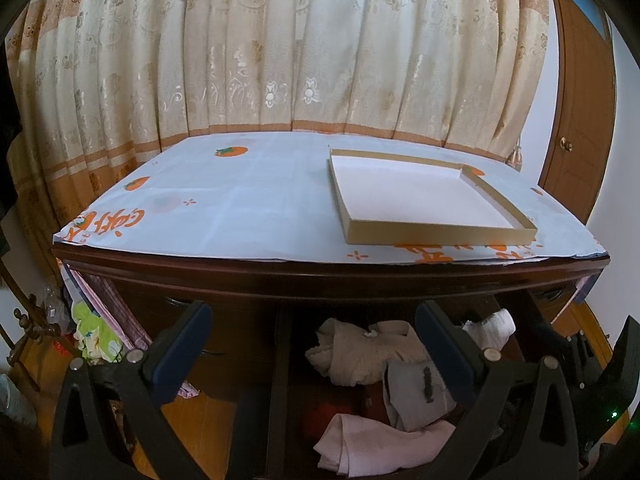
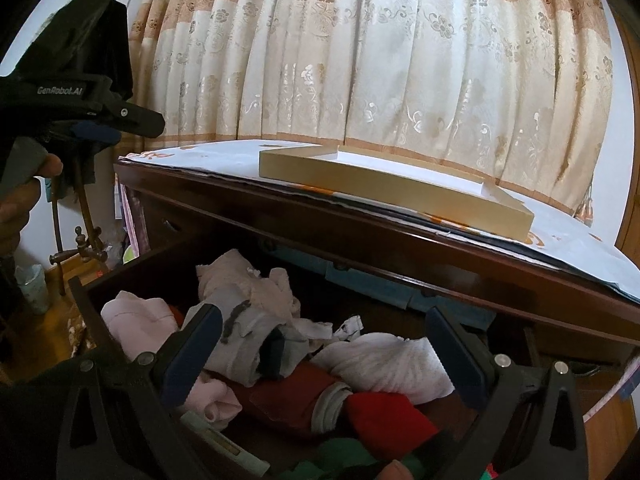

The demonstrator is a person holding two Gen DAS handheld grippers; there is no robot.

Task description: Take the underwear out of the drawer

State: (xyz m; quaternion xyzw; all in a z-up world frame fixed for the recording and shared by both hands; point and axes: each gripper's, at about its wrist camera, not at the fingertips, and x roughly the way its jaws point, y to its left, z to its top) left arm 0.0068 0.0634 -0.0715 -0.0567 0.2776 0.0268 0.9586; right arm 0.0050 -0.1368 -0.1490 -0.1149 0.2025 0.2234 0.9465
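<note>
The dark wooden drawer (image 2: 86, 292) is pulled open and full of crumpled garments. Grey underwear (image 2: 244, 340) lies in the middle, with pink (image 2: 136, 324), white (image 2: 384, 360) and red (image 2: 384, 416) pieces around it. My right gripper (image 2: 324, 344) is open, above the pile, its fingers either side of the grey piece. My left gripper (image 1: 316, 340) is open and empty, above the drawer's left part, where beige (image 1: 360, 352), grey (image 1: 416, 396) and pink (image 1: 372, 448) garments lie. It also shows in the right wrist view (image 2: 104, 128), held high at the left.
An empty shallow gold box (image 1: 428, 196) with a white floor sits on the dresser top, which is covered by a pale blue printed cloth (image 1: 240, 188). A floral curtain (image 1: 280, 48) hangs behind. A coat stand (image 2: 80, 236) and clutter stand left of the dresser. A wooden door (image 1: 580, 120) is at the right.
</note>
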